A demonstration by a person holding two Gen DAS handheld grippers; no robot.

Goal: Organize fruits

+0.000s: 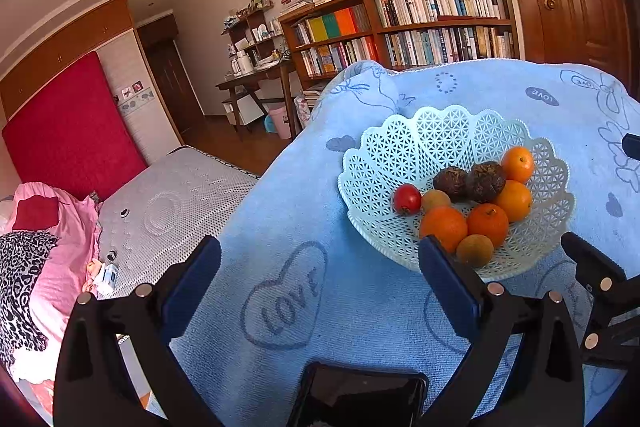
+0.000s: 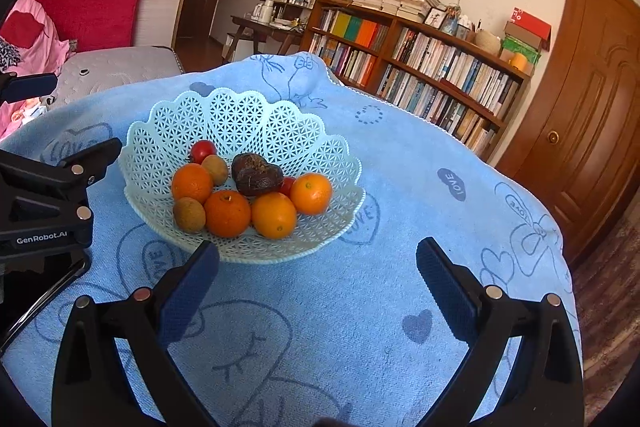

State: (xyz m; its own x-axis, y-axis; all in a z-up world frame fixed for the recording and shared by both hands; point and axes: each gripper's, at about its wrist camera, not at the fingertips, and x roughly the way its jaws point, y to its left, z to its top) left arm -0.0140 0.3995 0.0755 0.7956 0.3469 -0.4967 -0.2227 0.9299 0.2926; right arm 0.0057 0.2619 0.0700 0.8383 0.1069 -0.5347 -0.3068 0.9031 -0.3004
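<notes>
In the left wrist view, the left gripper has its two blue-padded fingers wide apart and holds nothing; under it lies only the blue towel with printed hearts. The white lattice basket stands on this towel, to the right of the gripper, and its near rim is partly hidden behind the right finger. Inside the basket are four oranges, two dark brown rough fruits, a small red fruit at the left, and two small tan fruits, all touching each other in a heap. Behind the towel stand a wooden bookshelf and a bed with a red headboard.

In the right wrist view, the right gripper is also spread open and empty, above the towel just beside the basket's near rim. The fruit lies in the bottom of the basket: the oranges in front, a dark fruit in the middle, a red fruit at the back. The left gripper appears at the left edge, near the basket rim; whether it touches I cannot tell. A brown door is at the right.
</notes>
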